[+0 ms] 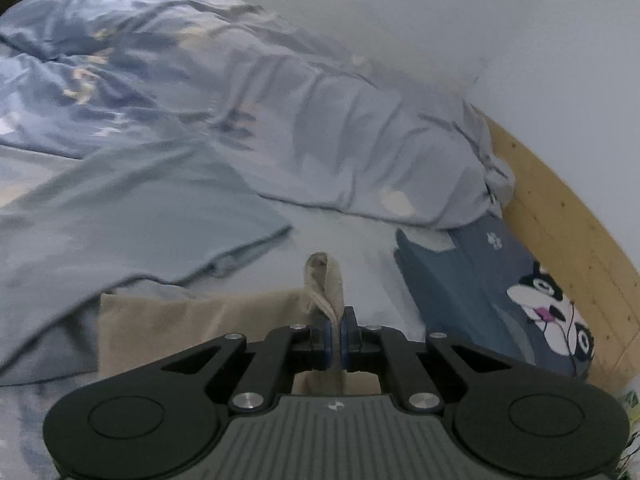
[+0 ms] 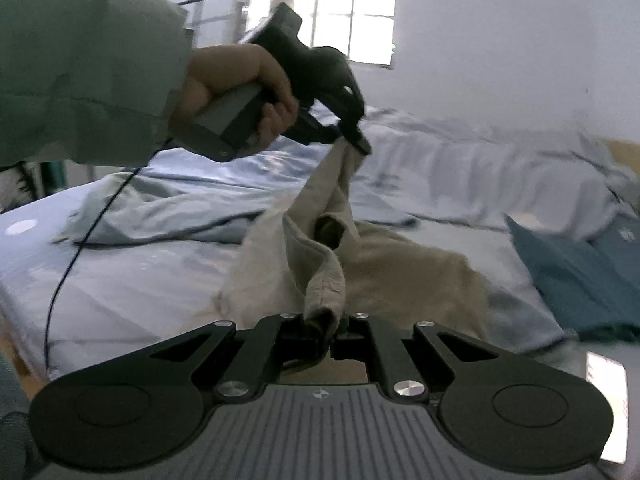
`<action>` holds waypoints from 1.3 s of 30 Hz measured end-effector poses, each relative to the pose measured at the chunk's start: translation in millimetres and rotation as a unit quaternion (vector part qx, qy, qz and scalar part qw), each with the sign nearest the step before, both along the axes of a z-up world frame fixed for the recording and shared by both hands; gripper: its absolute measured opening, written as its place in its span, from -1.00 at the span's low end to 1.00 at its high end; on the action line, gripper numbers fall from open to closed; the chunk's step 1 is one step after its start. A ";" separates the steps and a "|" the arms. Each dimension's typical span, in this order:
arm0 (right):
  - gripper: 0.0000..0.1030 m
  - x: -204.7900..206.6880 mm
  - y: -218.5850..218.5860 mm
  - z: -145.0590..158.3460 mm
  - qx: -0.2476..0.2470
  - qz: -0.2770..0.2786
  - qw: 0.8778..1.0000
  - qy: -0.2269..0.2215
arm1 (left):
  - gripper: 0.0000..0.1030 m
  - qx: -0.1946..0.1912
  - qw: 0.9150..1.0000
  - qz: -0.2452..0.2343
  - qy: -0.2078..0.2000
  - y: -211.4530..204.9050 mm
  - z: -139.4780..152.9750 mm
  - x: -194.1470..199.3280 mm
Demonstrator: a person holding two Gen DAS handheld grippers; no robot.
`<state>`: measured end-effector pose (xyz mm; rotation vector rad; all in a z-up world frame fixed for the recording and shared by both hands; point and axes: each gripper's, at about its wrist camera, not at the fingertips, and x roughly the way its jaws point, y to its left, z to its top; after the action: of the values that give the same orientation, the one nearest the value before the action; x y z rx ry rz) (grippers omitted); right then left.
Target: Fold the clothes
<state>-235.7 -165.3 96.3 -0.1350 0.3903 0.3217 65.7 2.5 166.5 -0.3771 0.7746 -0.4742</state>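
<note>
Fingers of both grippers, left [image 1: 339, 326] and right [image 2: 334, 326], we see clenched on beige garment [image 2: 400, 264] lifted above bed [image 2: 120, 280].

Counts around the bed

On the bed [image 2: 120, 280]: one beige garment [image 2: 400, 276], one grey-blue garment [image 1: 120, 216] beside it, one rumpled duvet [image 1: 320, 128] along the wall side, one dark blue pillow [image 1: 472, 292] at the bed's head. Two grippers over the bed, left [image 2: 360, 142] and right [image 2: 334, 330]; one hand [image 2: 236, 92]; one window [image 2: 352, 8] beyond the bed.
</note>
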 end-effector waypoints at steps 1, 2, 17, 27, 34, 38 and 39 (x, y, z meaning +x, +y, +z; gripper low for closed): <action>-0.91 1.6 -10.1 -1.4 0.007 -0.012 1.000 0.005 | -0.97 0.004 1.000 -0.005 -0.001 -12.4 -1.2 1.5; -0.91 2.9 -19.1 -1.7 0.014 -0.022 1.000 0.008 | -0.97 0.006 1.000 -0.008 -0.002 -23.7 -2.0 2.9; -0.91 61.1 -122.1 -42.3 0.103 -0.128 0.980 0.116 | -0.95 0.089 0.995 0.007 0.041 -142.2 -68.6 55.4; -0.63 55.4 -165.0 -43.7 0.102 -0.215 0.963 0.125 | 0.07 0.029 0.999 0.013 -0.001 -122.3 -60.3 49.1; -0.63 46.3 -168.5 -33.0 0.122 -0.209 0.966 0.086 | 0.11 -0.009 0.999 0.027 -0.033 -19.0 -29.0 38.6; -0.46 50.1 -159.8 -26.3 0.139 -0.190 0.970 0.069 | 0.11 -0.024 0.999 0.034 -0.028 46.9 -35.3 30.8; -0.41 50.4 -157.3 -25.6 0.140 -0.184 0.971 0.065 | 0.11 -0.023 0.999 0.037 -0.024 59.2 -40.0 29.3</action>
<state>-185.3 -322.6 70.7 0.2353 0.4854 0.0163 95.0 61.6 126.5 -0.4345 0.7024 -0.4309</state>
